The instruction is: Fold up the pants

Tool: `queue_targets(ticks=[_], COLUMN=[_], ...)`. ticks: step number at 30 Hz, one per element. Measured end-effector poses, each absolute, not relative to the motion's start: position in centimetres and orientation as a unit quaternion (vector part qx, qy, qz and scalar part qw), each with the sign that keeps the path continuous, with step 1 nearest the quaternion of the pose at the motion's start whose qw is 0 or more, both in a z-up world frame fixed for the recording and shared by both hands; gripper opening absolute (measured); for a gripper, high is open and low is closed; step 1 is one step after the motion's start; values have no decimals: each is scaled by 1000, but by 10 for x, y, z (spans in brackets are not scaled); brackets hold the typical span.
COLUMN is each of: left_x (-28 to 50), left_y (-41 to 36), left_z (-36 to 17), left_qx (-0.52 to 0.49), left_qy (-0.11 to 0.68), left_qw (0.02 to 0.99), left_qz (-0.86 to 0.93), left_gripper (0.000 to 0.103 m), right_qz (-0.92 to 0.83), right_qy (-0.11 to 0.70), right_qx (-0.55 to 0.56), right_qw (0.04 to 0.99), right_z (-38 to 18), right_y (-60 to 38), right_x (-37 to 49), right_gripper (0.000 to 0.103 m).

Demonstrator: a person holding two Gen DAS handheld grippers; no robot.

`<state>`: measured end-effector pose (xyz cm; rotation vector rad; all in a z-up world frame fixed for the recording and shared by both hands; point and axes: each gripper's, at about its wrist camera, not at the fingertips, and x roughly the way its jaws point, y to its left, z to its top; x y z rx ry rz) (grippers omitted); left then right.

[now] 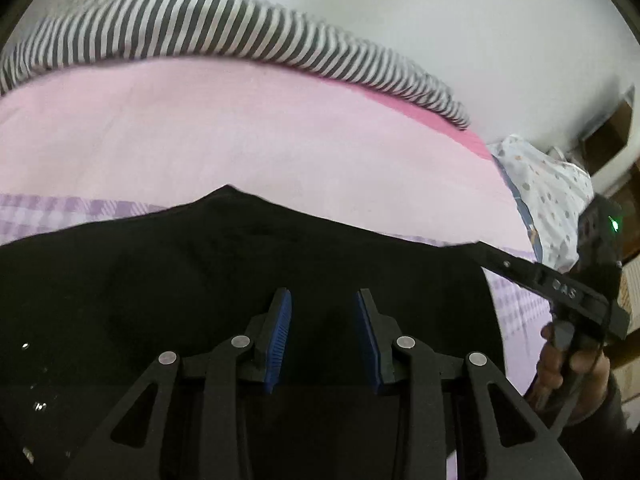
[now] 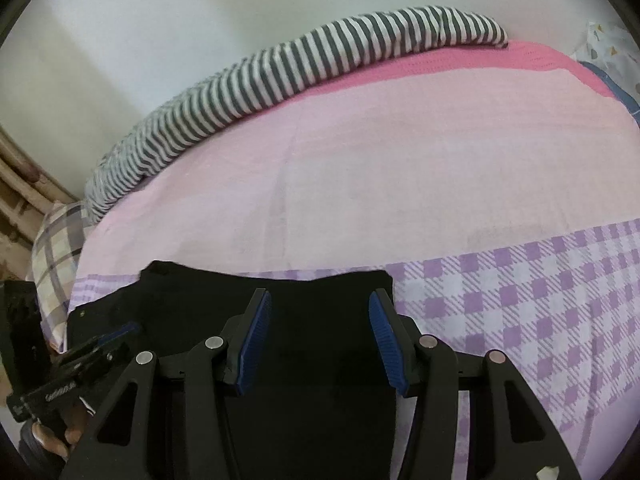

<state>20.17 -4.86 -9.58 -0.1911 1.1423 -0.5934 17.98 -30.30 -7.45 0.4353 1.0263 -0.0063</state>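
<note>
Black pants (image 1: pixel 192 280) lie flat on the bed, spread across the lower half of the left wrist view. My left gripper (image 1: pixel 323 300) hovers over them, open, its blue pads (image 1: pixel 282 320) apart with only the flat cloth beneath. In the right wrist view the pants (image 2: pixel 320 344) end in a straight far edge. My right gripper (image 2: pixel 320 300) stands open above that part, nothing pinched. The right gripper (image 1: pixel 496 260) also shows at the pants' right edge, held by a hand (image 1: pixel 572 360). The left gripper (image 2: pixel 116 334) appears at the lower left of the right wrist view.
The bed has a pale pink sheet (image 1: pixel 240 136) and a purple checked sheet (image 2: pixel 520 300). A grey-and-white striped cloth (image 1: pixel 240 32) lies along the far side by the white wall. A dotted pillow (image 1: pixel 548 184) sits right, a plaid pillow (image 2: pixel 56 264) left.
</note>
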Motion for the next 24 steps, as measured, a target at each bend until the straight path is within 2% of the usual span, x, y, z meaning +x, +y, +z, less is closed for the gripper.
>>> queue_targets(ticks=[4,8,14,18,24], left_x=[212,199,163,139,107], left_y=[-42,-43,-33,-24,-14], left_z=[-108,-100,-88,-98,-101], left_qx=[-106,-69,-37,-34,-18], left_qy=[543,527,514,537,521], left_qw=[790,802,806,786,792], left_qz=[-267,-271,-290,-305,-317], left_gripper=[34,34,36,37,39], right_qz=[-5,0,34,52,72], right_qy=[493,493,514,536,552], right_qx=[209,200,196,197,206], right_qw=[844,847,835,820,805], right_z=[-79,-72,-72,-82,-88], right_y=[-307,-304,-290,-282,-281], right_x=[184,172,132,100,68], right_gripper=[49,49,49,49,48])
